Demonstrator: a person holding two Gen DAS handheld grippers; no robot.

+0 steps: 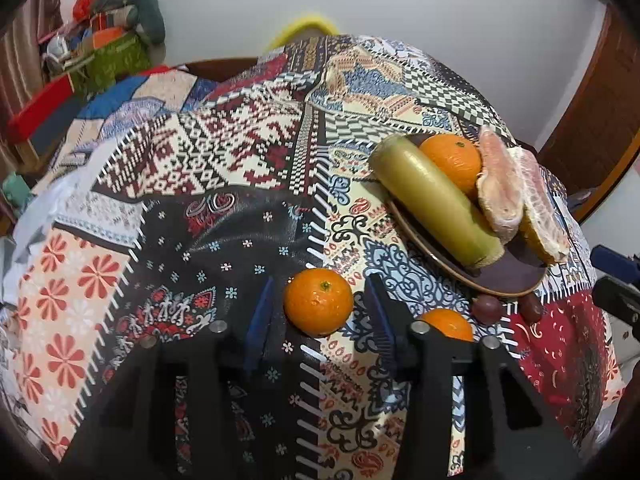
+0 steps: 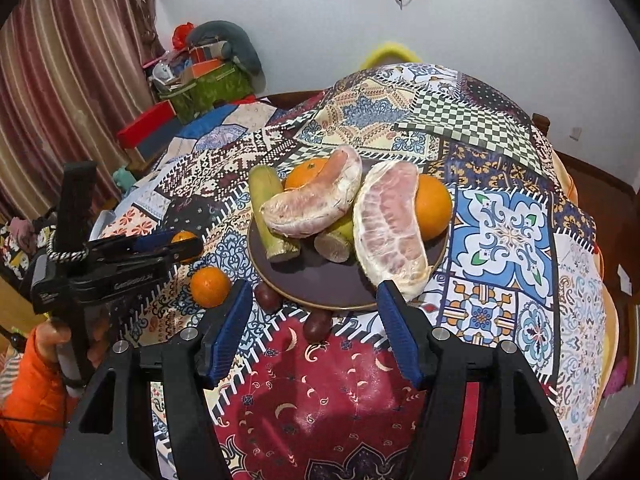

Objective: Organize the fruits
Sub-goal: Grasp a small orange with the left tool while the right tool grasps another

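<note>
A dark plate (image 1: 504,280) (image 2: 316,284) holds two sugarcane pieces (image 1: 432,200) (image 2: 272,216), oranges (image 1: 452,160) (image 2: 434,208) and two peeled pomelo segments (image 1: 500,184) (image 2: 392,224). My left gripper (image 1: 320,304) is open, with a loose orange (image 1: 318,302) (image 2: 182,240) on the cloth between its fingers, apart from the pads. A second loose orange (image 1: 448,322) (image 2: 210,286) and two dark red fruits (image 1: 486,308) (image 2: 268,296) lie by the plate's near rim. My right gripper (image 2: 316,320) is open and empty, fingers astride the plate's near edge.
A patchwork cloth (image 1: 200,184) (image 2: 500,232) covers the round table. Boxes and clutter (image 1: 108,52) (image 2: 204,80) stand beyond the far left edge. The left gripper body (image 2: 104,268) sits left of the plate in the right wrist view.
</note>
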